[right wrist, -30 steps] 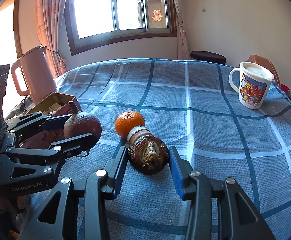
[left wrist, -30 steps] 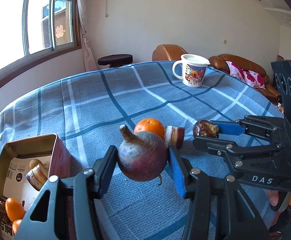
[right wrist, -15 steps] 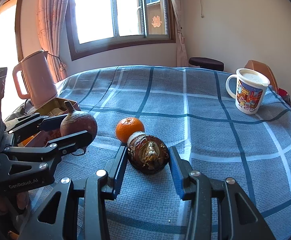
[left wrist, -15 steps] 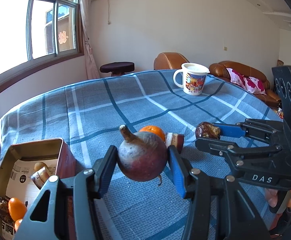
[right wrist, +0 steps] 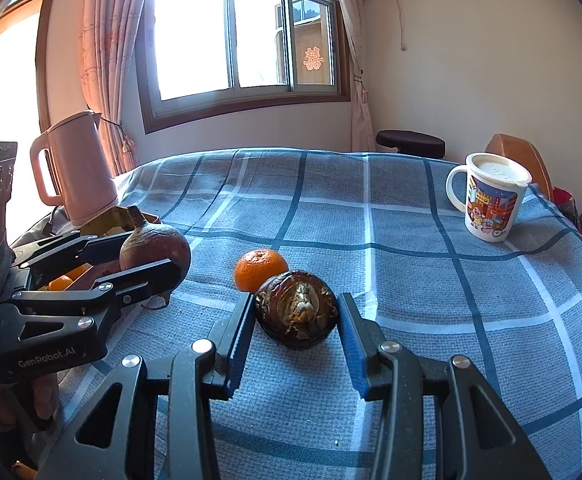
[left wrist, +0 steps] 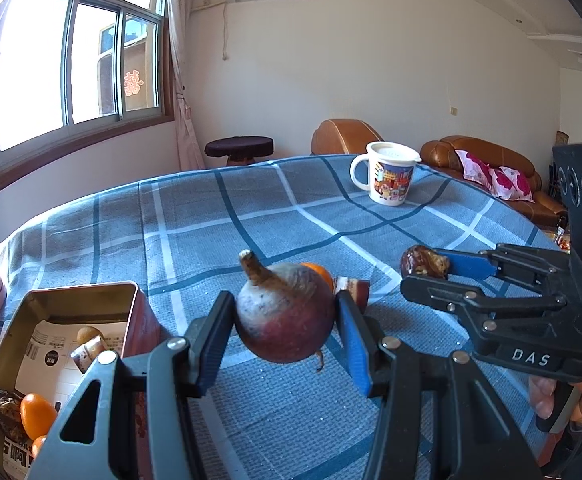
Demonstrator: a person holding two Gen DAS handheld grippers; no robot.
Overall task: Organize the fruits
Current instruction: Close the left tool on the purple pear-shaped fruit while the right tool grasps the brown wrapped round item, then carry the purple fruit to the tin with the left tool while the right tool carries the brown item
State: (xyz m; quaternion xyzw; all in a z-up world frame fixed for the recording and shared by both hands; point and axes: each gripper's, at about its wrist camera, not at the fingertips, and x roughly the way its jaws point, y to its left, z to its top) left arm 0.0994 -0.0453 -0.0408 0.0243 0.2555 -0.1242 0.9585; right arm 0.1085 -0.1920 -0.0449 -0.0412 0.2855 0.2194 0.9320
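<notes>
Two claws: each of yours grips one fruit above the blue-checked desk (right wrist: 411,240).
Left claw (left wrist: 285,320): your pads clamp the round purple fruit (left wrist: 285,322) at its widest sides, clear of the cloth.
Purple fruit axis: stem-to-root line tilted, stub stem up and leaning left toward the window, root hair hanging below.
Right claw (right wrist: 296,316): closed narrow on the dark brown fruit (right wrist: 296,314).
Brown fruit axis: flaky end faces back at your camera, so it runs along the fingers.
Orange (right wrist: 259,270): on the cloth just behind the brown fruit.
Tin box (left wrist: 65,300): lower left of your left claw, holding small oranges and other pieces.
Mug (right wrist: 491,200): upright, far right.
Kettle (right wrist: 77,172): behind the tin.
</notes>
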